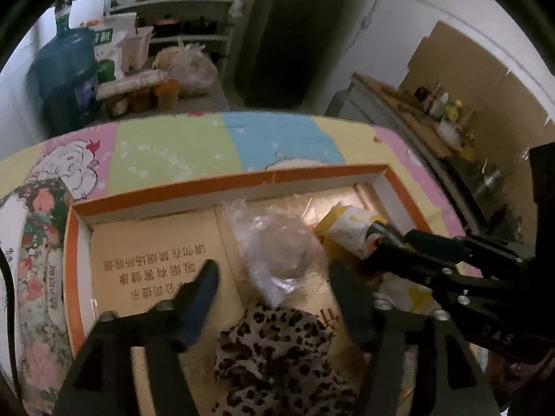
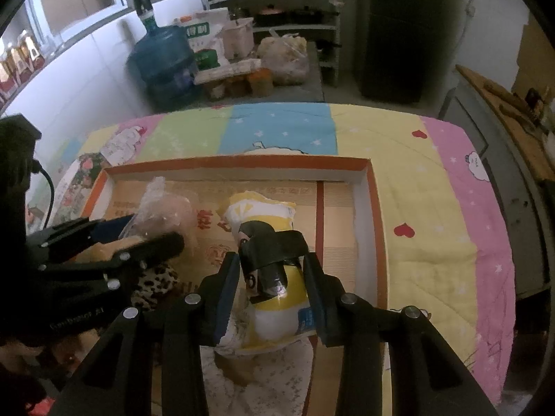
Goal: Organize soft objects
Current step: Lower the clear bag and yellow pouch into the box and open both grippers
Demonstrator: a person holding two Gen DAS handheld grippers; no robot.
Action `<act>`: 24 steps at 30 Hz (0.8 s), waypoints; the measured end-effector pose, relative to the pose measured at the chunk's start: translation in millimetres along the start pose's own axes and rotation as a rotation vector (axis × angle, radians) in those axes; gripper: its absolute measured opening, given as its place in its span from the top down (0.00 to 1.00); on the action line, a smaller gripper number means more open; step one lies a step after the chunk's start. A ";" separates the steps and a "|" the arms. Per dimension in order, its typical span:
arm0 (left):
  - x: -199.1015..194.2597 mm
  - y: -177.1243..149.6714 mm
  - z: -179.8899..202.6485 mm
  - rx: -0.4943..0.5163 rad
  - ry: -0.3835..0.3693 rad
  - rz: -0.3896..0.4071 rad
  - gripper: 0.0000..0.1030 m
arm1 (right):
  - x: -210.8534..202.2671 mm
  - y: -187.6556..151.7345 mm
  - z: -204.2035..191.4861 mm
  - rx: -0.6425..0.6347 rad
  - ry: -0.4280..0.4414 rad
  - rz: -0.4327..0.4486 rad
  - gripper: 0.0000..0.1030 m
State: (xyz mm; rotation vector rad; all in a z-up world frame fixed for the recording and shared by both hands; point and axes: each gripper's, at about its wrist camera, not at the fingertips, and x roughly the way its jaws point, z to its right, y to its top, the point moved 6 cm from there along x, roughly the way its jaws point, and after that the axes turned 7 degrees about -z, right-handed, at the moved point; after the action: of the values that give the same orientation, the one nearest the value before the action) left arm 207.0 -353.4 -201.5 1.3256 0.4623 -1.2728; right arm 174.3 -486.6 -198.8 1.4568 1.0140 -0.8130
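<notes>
An orange-rimmed cardboard tray (image 1: pixel 222 187) (image 2: pixel 378 208) lies on a pastel quilt. In it lie a clear plastic bag (image 1: pixel 277 242) (image 2: pixel 159 208) and a leopard-print cloth (image 1: pixel 277 353) (image 2: pixel 156 280). My left gripper (image 1: pixel 274 277) is open above the bag and cloth, its fingers (image 1: pixel 204 287) apart, holding nothing. My right gripper (image 2: pixel 270 291) (image 1: pixel 374 239) is shut on a yellow and white soft packet (image 2: pixel 277 305) (image 1: pixel 347 228) at the tray's right side, above a white patterned cloth (image 2: pixel 260 381).
The pastel quilt (image 2: pixel 416 180) covers the table. Behind it stand a blue water jug (image 2: pixel 163 62), boxes, jars and a shelf (image 2: pixel 277 3) with bowls. A dark cabinet (image 2: pixel 399 34) stands at the back. A counter with bottles (image 1: pixel 440 107) runs along the right.
</notes>
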 end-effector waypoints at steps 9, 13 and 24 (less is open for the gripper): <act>-31.8 4.8 7.0 0.018 0.002 0.078 0.17 | -27.7 -1.4 2.9 0.053 0.007 0.072 0.45; -46.5 2.1 10.8 0.041 0.020 0.098 0.16 | -39.4 -5.8 7.0 0.098 0.012 0.098 0.39; -97.3 -12.3 -5.7 0.091 0.136 0.149 0.17 | -59.7 -20.2 -9.1 0.185 0.011 0.138 0.34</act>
State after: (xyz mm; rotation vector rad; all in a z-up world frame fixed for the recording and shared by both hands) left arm 166.8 -305.4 -125.8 1.5016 0.3954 -1.0964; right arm 131.9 -486.3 -151.3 1.6709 0.8532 -0.8165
